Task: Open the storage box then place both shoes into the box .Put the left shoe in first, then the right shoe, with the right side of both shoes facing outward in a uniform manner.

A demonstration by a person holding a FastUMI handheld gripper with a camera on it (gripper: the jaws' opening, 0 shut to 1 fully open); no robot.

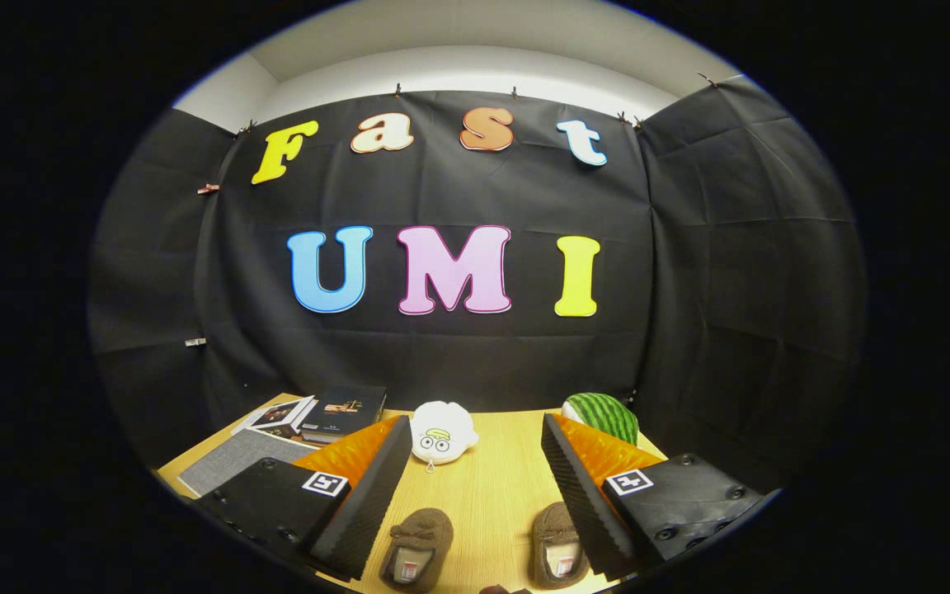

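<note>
Gripper view: gripper [475, 487] spread wide above two brown shoes [417, 549] on the tabletop [487, 487].
Matching shoes sit close; grabbing the wrong one first looks likely.

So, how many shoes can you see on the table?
2: one shoe beside the open gripper's left finger, the other shoe against its right finger. More may be hidden.
</note>
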